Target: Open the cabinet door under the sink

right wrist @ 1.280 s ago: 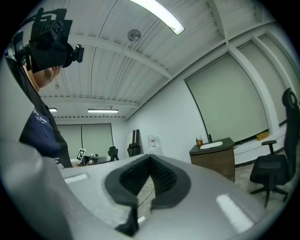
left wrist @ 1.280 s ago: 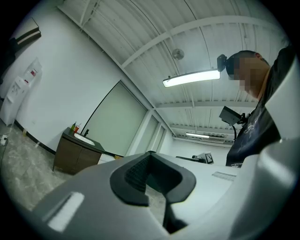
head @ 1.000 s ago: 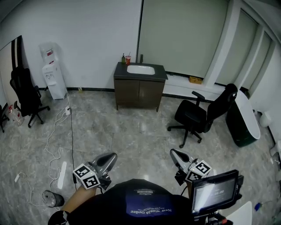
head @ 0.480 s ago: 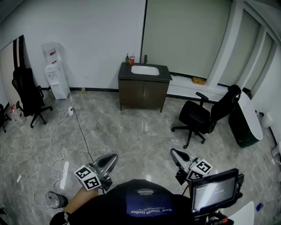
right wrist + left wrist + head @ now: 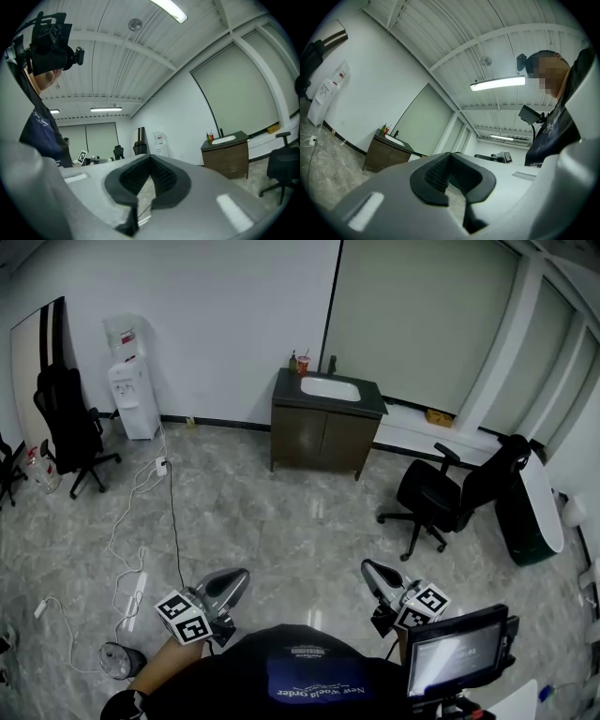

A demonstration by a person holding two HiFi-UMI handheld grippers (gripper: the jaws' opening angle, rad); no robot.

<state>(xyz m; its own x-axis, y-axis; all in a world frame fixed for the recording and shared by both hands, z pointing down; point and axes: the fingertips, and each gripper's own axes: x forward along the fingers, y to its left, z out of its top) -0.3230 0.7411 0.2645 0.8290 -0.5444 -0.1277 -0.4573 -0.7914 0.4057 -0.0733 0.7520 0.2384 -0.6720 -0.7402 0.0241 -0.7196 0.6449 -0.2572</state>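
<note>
The left claw (image 5: 240, 575) and right claw (image 5: 368, 567) are both closed, empty. The cabinet (image 5: 323, 438) stands far ahead across the floor, between them — right marginally nearer.

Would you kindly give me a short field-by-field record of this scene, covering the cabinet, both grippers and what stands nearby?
cabinet: dark brown wooden cabinet against the far wall, both doors closed
sink: white basin set in its top
grippers: left gripper and right gripper, both with jaws together, nothing held, far from the cabinet
right of cabinet: black office chair
left of cabinet: white water dispenser
task status: door not yet opened
</note>
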